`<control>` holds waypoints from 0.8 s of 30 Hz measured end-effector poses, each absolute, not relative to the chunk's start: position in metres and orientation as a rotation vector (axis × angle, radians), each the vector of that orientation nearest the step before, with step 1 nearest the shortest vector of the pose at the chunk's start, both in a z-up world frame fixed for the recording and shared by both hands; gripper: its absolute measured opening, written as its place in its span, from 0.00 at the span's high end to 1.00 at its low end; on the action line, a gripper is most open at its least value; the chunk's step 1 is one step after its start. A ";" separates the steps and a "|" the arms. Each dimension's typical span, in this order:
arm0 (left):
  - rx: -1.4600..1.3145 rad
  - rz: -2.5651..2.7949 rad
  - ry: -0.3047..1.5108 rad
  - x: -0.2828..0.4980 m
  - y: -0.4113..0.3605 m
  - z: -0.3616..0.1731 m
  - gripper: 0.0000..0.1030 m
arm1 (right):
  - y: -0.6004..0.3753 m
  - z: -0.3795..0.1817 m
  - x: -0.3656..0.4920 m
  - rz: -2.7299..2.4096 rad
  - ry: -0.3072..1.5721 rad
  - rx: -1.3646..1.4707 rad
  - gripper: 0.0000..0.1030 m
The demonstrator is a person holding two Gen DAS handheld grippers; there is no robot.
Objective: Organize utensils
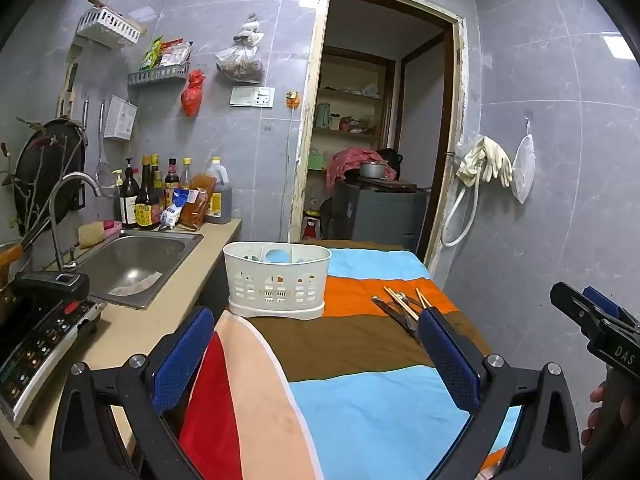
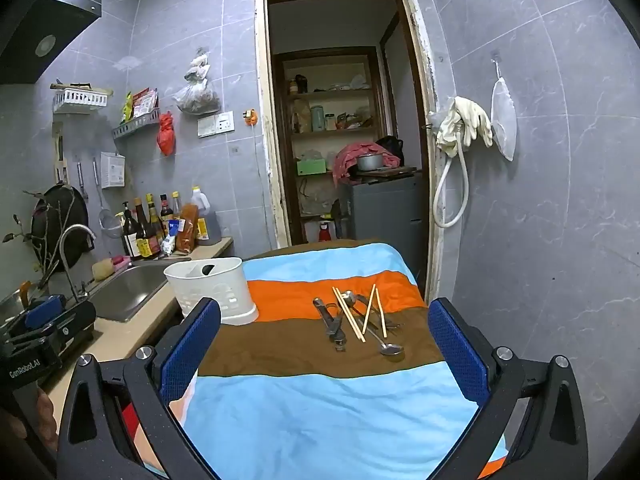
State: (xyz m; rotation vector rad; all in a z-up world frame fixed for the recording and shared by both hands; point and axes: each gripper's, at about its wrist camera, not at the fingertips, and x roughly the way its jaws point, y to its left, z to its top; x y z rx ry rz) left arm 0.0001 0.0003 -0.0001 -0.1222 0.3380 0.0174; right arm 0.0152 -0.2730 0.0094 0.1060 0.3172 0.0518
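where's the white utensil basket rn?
The white utensil basket stands upright on the striped cloth at its left edge, beside the sink. In the right wrist view the loose utensils lie apart from it, to its right.

A cloth striped sky-blue, orange and brown; a white slotted plastic basket; pale wooden chopsticks; blue-padded black fingers.

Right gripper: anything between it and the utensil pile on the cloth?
Nothing visible. The right gripper is open, with only bare striped cloth between it and the utensils. The white basket stands off to the left, out of that line.
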 end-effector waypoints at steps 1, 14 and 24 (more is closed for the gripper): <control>-0.125 0.016 0.338 0.000 0.000 0.000 0.00 | -0.273 0.010 0.016 0.051 0.322 0.112 0.01; -0.123 0.024 0.348 0.005 0.014 -0.008 0.00 | -0.268 0.002 0.003 0.061 0.329 0.086 0.01; -0.121 0.028 0.354 0.004 0.009 -0.003 0.00 | -0.264 0.011 0.018 0.077 0.340 0.069 0.01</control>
